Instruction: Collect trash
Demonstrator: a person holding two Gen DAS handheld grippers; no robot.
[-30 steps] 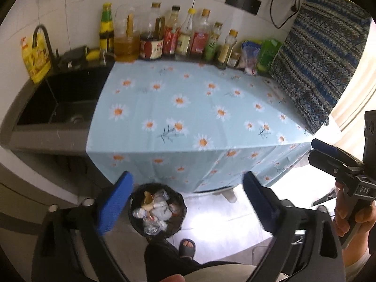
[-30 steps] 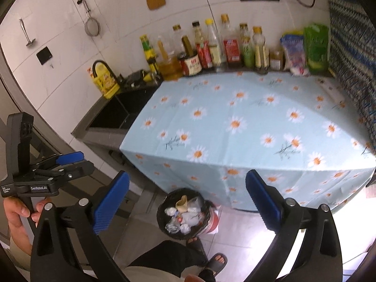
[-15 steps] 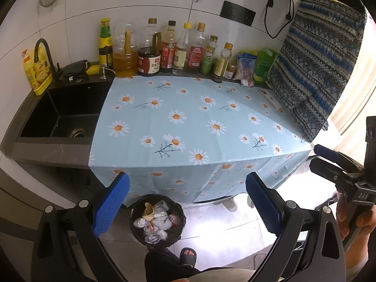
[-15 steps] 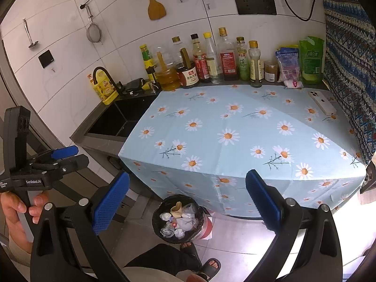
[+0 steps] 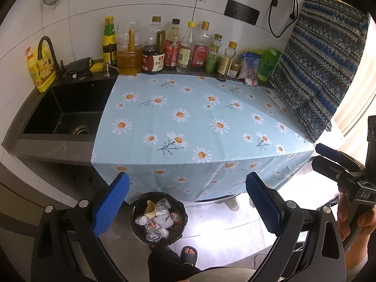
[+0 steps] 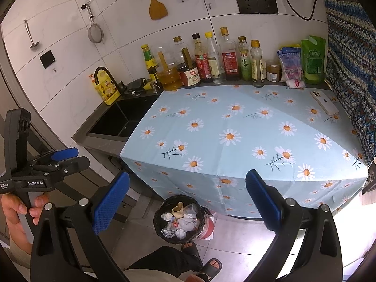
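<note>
A black-lined trash bin (image 5: 159,218) stands on the floor in front of the counter, holding crumpled wrappers, plastic and a paper cup; it also shows in the right wrist view (image 6: 179,219). My left gripper (image 5: 186,202) is open and empty, held above the bin in front of the counter edge. My right gripper (image 6: 186,202) is open and empty, at about the same height. Each gripper shows in the other's view, the right one (image 5: 338,164) at the right edge and the left one (image 6: 58,159) at the left edge. No loose trash shows on the daisy tablecloth (image 5: 188,122).
Several sauce and oil bottles (image 5: 174,47) and packets (image 5: 268,65) line the back wall. A white phone (image 6: 324,102) lies at the cloth's far right by a patterned cloth (image 5: 322,70). A black sink (image 5: 65,112) is at the left. The person's sandalled foot (image 5: 189,253) is beside the bin.
Both grippers have risen and tilted up, so the counter and wall now fill more of each view and the bin sits lower. Both stay open.
</note>
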